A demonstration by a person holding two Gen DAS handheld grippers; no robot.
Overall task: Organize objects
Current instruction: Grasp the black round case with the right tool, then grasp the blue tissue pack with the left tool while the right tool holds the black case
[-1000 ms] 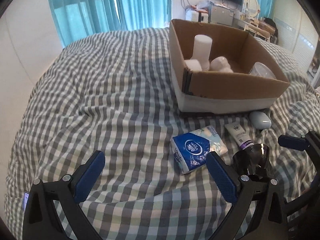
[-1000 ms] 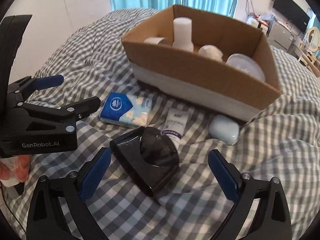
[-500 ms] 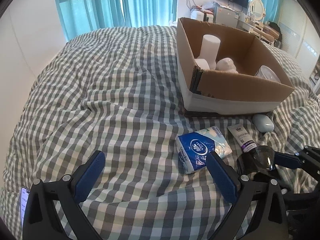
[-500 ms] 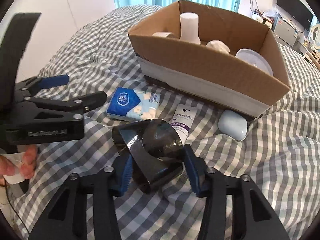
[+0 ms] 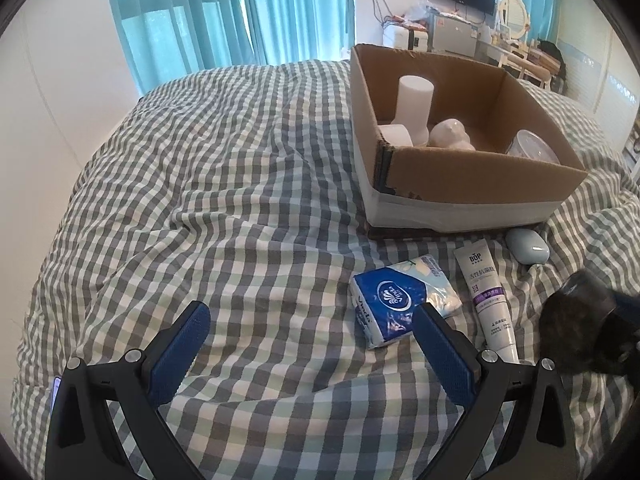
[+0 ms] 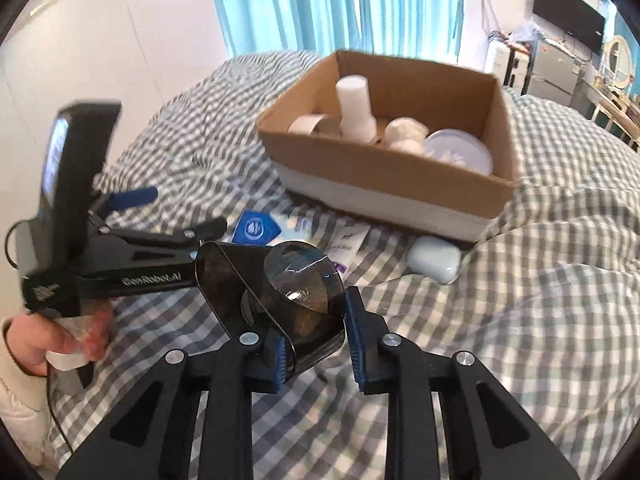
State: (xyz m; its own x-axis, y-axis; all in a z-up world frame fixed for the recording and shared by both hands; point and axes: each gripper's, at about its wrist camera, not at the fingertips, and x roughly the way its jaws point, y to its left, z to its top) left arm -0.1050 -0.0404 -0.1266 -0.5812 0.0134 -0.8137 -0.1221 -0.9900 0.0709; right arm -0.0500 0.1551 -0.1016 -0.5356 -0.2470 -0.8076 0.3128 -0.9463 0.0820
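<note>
The left gripper (image 5: 308,344) hangs with jaws wide apart over the grey-and-white checked bedspread (image 5: 224,200), beside a blue-and-white soft tissue pack (image 5: 394,306) and a white-and-purple tube (image 5: 486,292). The right gripper (image 6: 316,338) is clamped on a smoky dark translucent plastic holder (image 6: 280,296), raised off the bed. A pale blue pebble-shaped case (image 6: 436,260) lies by the brown cardboard box (image 6: 400,184), which already holds several white items, so three things remain. The holder blurs at the left view's edge; probably a tape dispenser
</note>
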